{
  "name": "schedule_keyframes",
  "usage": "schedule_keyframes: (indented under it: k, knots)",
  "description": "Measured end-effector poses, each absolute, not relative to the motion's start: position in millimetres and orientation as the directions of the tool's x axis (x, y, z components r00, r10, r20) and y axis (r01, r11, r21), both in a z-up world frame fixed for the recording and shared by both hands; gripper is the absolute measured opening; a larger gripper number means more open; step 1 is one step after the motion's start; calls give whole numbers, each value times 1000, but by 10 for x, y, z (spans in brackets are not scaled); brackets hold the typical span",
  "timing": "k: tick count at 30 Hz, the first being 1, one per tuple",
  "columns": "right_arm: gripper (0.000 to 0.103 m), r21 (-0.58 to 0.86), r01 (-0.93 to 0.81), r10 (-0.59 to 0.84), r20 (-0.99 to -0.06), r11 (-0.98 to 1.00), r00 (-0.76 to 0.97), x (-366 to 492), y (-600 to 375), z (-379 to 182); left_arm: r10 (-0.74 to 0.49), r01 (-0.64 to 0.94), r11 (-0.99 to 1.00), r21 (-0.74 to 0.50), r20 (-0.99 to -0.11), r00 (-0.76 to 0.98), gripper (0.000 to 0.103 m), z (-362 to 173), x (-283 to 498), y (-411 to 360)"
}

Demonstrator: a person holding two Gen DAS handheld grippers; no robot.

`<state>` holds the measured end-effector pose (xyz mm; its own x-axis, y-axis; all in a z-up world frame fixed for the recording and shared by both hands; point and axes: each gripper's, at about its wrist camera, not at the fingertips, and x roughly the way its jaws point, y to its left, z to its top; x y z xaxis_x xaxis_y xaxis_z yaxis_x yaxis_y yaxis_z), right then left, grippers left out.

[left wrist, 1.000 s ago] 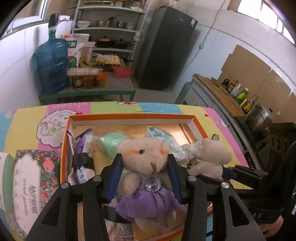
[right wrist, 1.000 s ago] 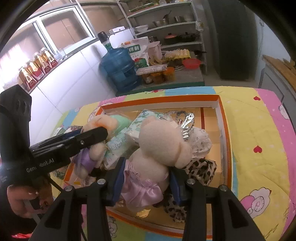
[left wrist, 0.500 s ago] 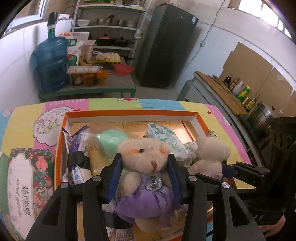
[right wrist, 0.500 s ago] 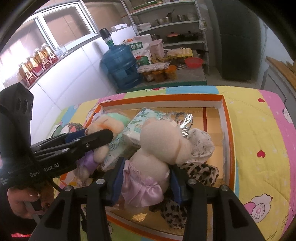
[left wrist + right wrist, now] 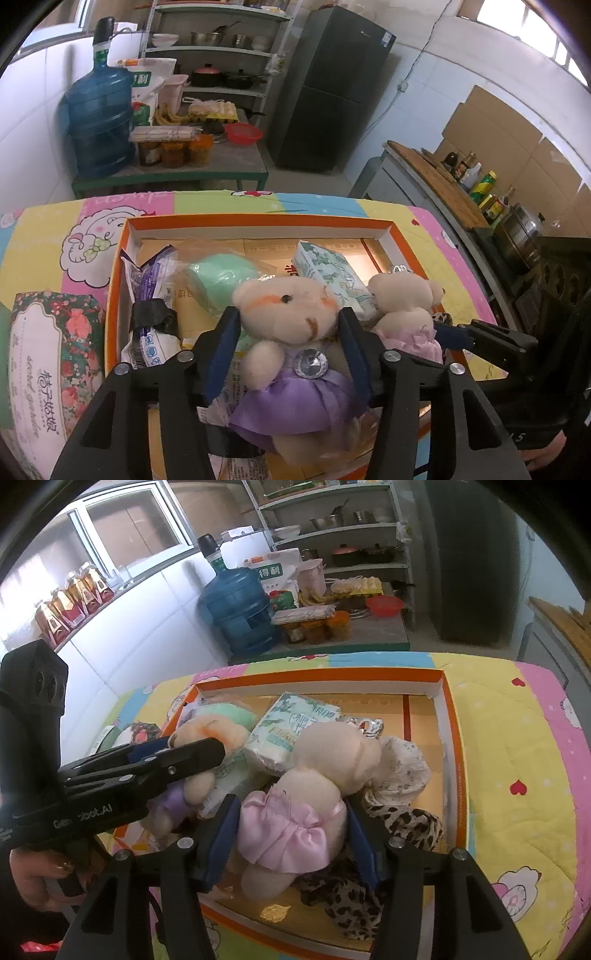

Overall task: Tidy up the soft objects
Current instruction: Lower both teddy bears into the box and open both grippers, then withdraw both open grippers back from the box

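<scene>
Plush bears sit in the orange-rimmed box (image 5: 258, 220), one between each pair of tongs
Left gripper (image 5: 288, 345) has just been widening around the purple-skirted bear (image 5: 295, 332); right gripper (image 5: 290, 834) likewise around the pink-skirted bear (image 5: 306, 797), both near the box's front edge, pads apparently loosened

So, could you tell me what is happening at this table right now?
A person holds a gripper in each hand over an orange box of soft things. The left gripper has a bear in a purple dress between its fingers, and the right gripper has a bear in a pink dress. Both sets of jaws have just been opening, so the bears look freshly set down in the box beside tissue packs.
</scene>
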<state>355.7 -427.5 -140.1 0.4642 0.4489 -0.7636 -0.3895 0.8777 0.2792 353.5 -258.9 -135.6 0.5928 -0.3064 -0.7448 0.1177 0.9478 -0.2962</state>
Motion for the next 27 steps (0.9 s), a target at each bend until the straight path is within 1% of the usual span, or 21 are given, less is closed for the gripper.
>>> schedule_keyframes:
  k: [10, 19, 27]
  knots:
    - [57, 276, -370, 440, -745, 887, 502, 3446, -4353, -1265, -327, 132, 940, -316, -715, 618, 72, -1232, 3464, -2552]
    - [57, 262, -357, 426, -731, 897, 533, 3295, -4388, -1161, -343, 153, 934, -322, -696, 630, 73, -1119, 3334, -2544]
    - [57, 186, -335, 366, -691, 923, 624, 3071, -4400, -959, -342, 177, 936, -303, -675, 654, 72, -916, 3191, -2528]
